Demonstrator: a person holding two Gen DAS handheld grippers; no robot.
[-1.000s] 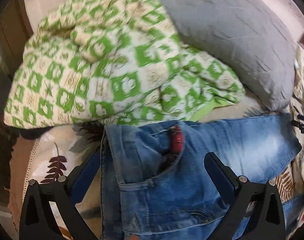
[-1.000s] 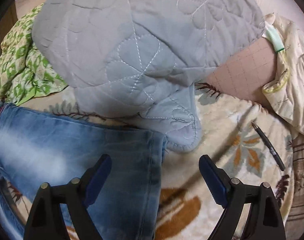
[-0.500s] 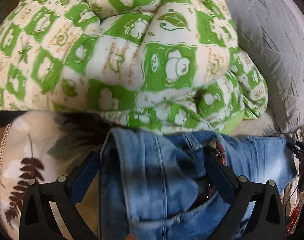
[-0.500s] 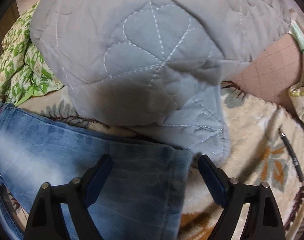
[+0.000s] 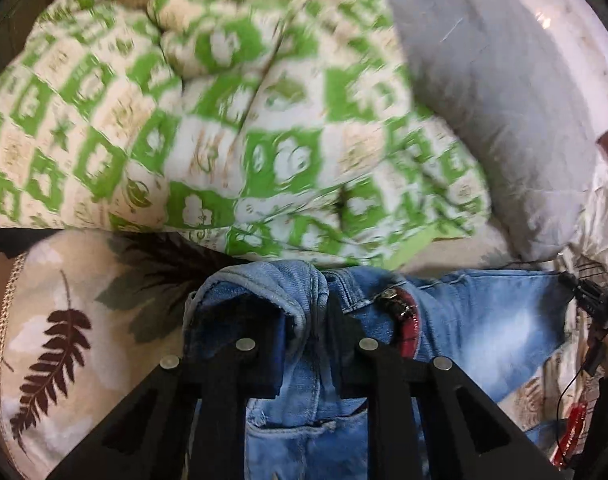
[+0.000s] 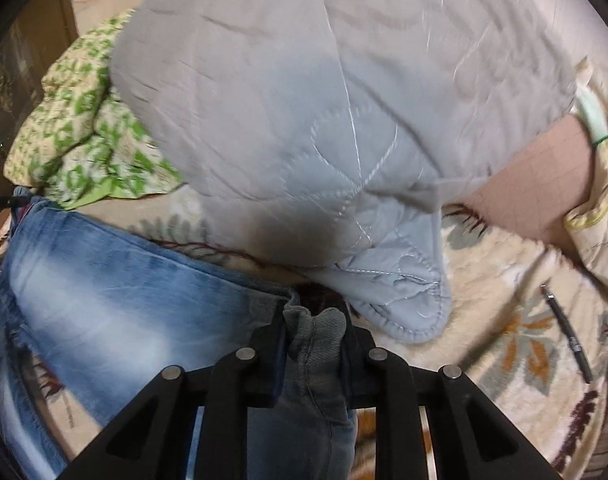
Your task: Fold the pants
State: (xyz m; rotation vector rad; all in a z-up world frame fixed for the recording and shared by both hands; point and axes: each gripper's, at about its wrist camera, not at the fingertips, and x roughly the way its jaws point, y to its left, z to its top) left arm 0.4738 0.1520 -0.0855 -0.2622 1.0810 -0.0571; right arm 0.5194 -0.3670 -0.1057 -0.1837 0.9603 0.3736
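Black fingers (image 5: pixel 264 344), silver screws (image 5: pixel 246 344)

Your two fisheye views are warmly lit but motion-blurred beyond the jaws, bowed and black-rimmed at the edges, with a dark shadow on the pillow (image 6: pixel 296 236) just ahead.

Left gripper (image 5: pixel 306 320) angled steeply downward, jaws just closed, pads pinching a bunched fold of denim at the waistband of the jeans (image 5: pixel 484 320). Right gripper (image 6: pixel 314 332) likewise tilted down, jaws just drawn together, clamped on the hem end of a leg, cloth gathered up between the fingers.
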